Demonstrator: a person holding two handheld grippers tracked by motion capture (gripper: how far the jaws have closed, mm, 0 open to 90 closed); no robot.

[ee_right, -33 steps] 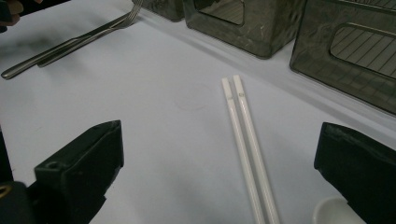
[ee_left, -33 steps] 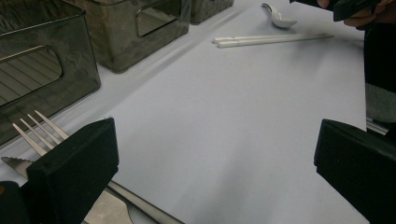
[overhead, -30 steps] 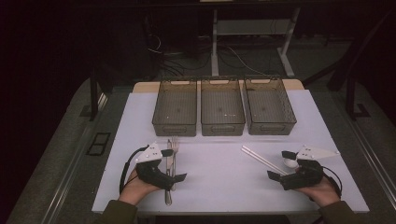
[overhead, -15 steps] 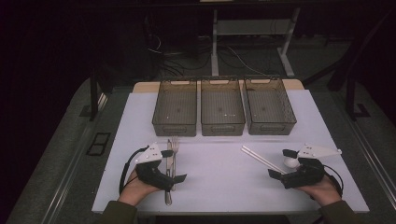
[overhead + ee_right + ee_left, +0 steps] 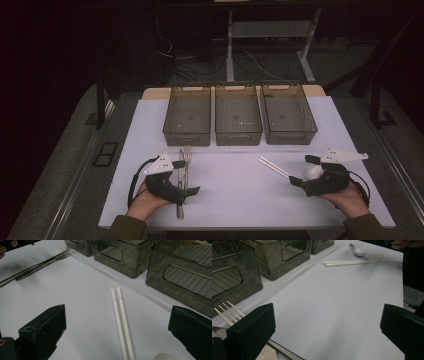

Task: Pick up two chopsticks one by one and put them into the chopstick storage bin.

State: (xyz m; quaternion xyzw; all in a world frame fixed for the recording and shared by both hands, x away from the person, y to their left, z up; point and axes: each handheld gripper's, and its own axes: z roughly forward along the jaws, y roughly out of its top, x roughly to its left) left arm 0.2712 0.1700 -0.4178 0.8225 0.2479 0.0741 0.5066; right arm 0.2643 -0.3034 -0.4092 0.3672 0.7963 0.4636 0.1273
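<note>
- Fork [image 5: 187, 159] and knife [image 5: 180, 172]: slim steel pieces lying flat, side by side and touching, near the table's front-left corner, fork tines pointing toward the bins.
- Chopsticks [image 5: 273, 167]: a white pair lying flat, parallel and touching, set diagonally toward the table's front-right.
- Spoon [image 5: 313, 172]: white, bowl upward, just beside the chopsticks' near end.

Three bins [image 5: 238, 116], two chopsticks [image 5: 273, 167], one fork [image 5: 187, 159], one spoon [image 5: 313, 172].
</note>
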